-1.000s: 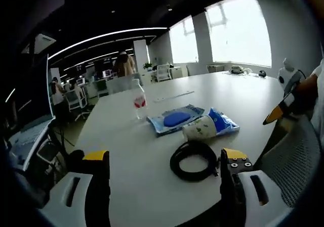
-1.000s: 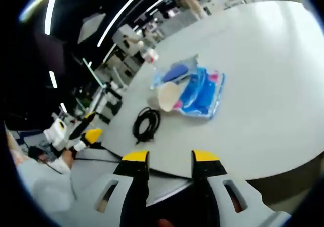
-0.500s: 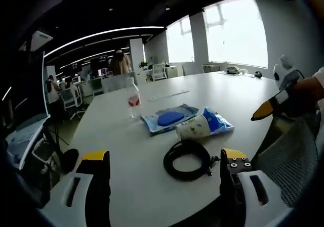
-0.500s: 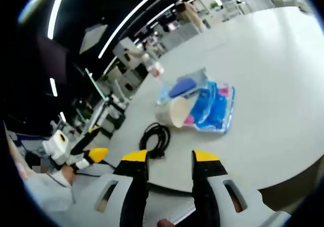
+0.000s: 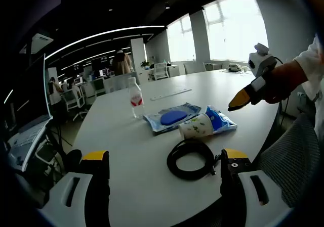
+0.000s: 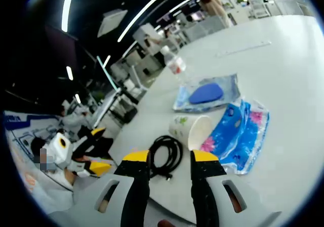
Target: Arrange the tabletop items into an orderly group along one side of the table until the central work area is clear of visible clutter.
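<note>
Clear plastic first: one water bottle (image 5: 134, 98) stands upright at the left of the cluster, slippery, best taken round the middle. Next, one flat packet with a blue pad (image 5: 172, 118), soft and light. One paper cup (image 5: 196, 128) lies tipped, crushable, so take it gently by its wall. One blue tissue pack (image 5: 220, 122), squashy. One black coiled cable (image 5: 192, 160) nearest the worktop (image 5: 126, 161) edge, floppy. Left gripper (image 5: 164, 166) fingers spread, empty; right gripper (image 6: 167, 159) fingers apart, empty.
</note>
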The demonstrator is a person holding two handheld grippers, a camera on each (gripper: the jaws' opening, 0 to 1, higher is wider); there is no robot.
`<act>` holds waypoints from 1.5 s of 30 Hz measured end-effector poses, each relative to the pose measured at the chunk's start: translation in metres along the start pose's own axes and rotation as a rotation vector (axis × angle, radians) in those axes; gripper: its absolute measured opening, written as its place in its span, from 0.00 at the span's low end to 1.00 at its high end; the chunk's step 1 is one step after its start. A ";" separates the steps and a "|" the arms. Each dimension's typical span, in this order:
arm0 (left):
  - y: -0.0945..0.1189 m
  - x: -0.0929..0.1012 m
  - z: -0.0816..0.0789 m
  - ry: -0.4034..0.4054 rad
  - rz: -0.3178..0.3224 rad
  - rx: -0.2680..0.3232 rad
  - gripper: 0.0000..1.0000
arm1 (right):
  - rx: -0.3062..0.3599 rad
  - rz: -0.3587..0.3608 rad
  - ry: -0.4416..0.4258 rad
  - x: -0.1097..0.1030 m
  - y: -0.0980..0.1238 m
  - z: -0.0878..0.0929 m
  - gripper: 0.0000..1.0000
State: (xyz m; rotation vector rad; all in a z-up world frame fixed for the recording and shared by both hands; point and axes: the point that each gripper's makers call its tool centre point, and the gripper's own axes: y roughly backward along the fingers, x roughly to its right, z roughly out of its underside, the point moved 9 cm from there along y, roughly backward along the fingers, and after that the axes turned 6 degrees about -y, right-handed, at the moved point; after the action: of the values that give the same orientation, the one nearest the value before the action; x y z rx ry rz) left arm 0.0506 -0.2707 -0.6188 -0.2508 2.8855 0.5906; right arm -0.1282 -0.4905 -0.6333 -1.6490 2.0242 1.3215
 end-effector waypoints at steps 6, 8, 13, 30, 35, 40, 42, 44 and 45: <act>-0.005 0.007 0.006 -0.013 0.037 -0.054 0.94 | -0.075 -0.033 0.030 0.010 -0.024 -0.006 0.29; -0.005 0.007 0.010 -0.021 0.032 -0.098 0.91 | -0.082 -0.042 0.025 0.011 -0.030 -0.008 0.29; -0.004 0.001 0.009 0.010 0.012 -0.097 0.86 | -0.096 -0.056 0.019 0.012 -0.044 -0.010 0.29; -0.006 0.004 0.014 -0.006 0.021 -0.147 0.84 | -0.132 -0.051 0.007 0.020 -0.067 -0.006 0.02; -0.006 0.004 0.014 -0.012 0.026 -0.151 0.83 | -0.115 -0.079 0.030 0.014 -0.066 -0.012 0.00; -0.006 0.003 0.015 -0.011 0.023 -0.152 0.83 | -0.108 -0.123 0.056 0.006 -0.063 -0.022 0.00; -0.006 0.003 0.015 -0.013 0.023 -0.151 0.83 | -0.106 -0.132 0.063 0.004 -0.061 -0.027 0.00; -0.006 0.002 0.014 -0.013 0.022 -0.150 0.82 | -0.102 -0.143 0.072 0.000 -0.059 -0.033 0.00; -0.006 0.002 0.014 -0.012 0.022 -0.149 0.82 | -0.099 -0.147 0.083 -0.001 -0.058 -0.036 0.00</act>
State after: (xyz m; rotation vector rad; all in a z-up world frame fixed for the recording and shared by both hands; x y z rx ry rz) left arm 0.0516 -0.2705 -0.6345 -0.2362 2.8387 0.8099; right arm -0.0648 -0.5146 -0.6411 -1.8861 1.8661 1.3427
